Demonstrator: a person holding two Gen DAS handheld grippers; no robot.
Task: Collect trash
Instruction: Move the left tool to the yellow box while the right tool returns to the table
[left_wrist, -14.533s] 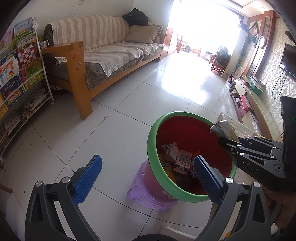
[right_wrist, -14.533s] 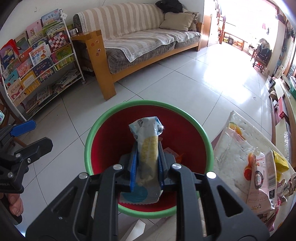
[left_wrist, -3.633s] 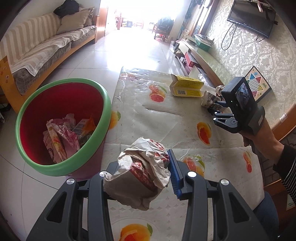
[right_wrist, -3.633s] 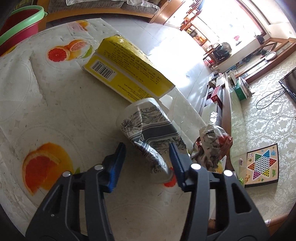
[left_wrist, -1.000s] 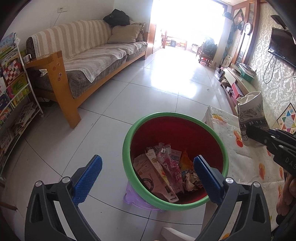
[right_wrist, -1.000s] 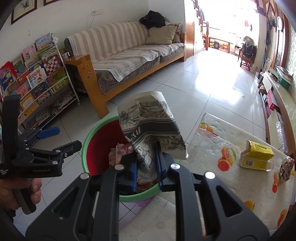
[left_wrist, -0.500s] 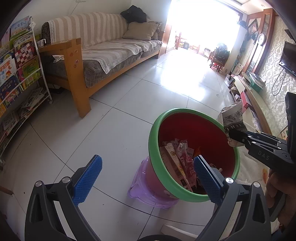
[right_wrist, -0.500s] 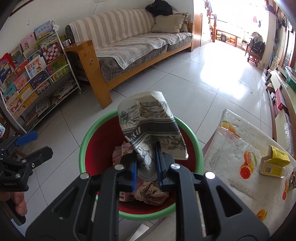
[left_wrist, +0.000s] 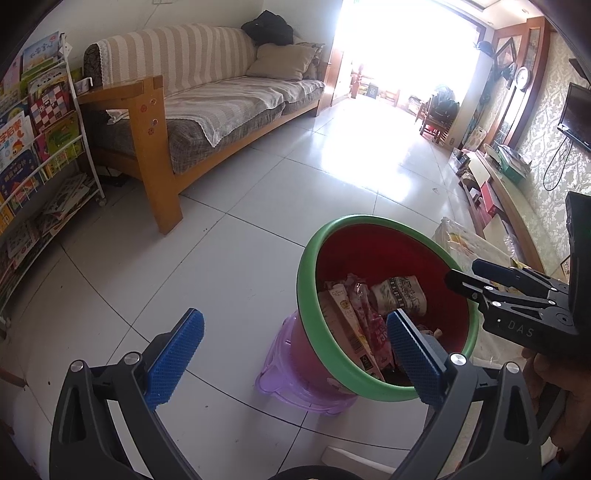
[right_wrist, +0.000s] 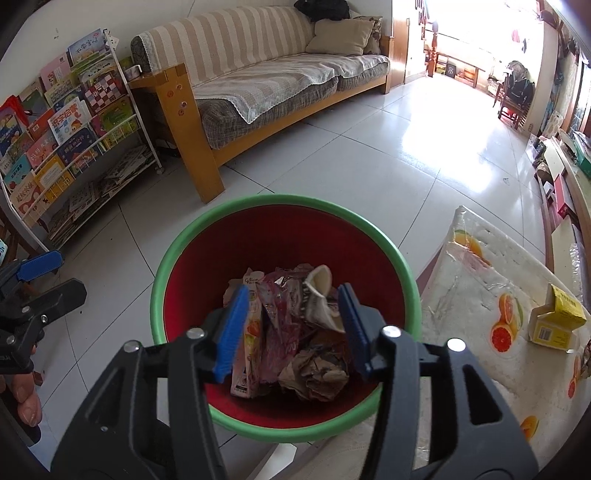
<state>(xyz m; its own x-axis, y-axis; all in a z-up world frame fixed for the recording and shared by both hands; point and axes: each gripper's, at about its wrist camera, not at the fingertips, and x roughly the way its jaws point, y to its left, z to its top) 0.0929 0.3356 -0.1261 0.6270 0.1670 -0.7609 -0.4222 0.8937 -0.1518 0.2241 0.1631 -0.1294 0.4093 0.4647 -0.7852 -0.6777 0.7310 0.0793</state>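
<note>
A red bin with a green rim (right_wrist: 173, 254) (left_wrist: 306, 266) stands on a purple stool (left_wrist: 291, 384) beside the table. The patterned paper cup (right_wrist: 319, 295) (left_wrist: 400, 295) lies inside on the wrappers and crumpled paper (right_wrist: 314, 376). My right gripper (right_wrist: 291, 328) hangs over the bin's mouth, its jaws opening and nothing pressed between the blue pads. In the left wrist view it reaches in from the right (left_wrist: 465, 277). My left gripper (left_wrist: 295, 358) stands wide open beside the bin, holding nothing.
A table with a fruit-print cloth (right_wrist: 476, 295) sits right of the bin and carries a yellow box (right_wrist: 554, 325). A striped sofa (right_wrist: 266, 81) and a bookshelf (right_wrist: 62, 140) line the far side. White tiled floor (left_wrist: 207, 266) surrounds the bin.
My right gripper has opened and the patterned cup has dropped out of it into the bin. The left gripper has stayed open and nearly still.
</note>
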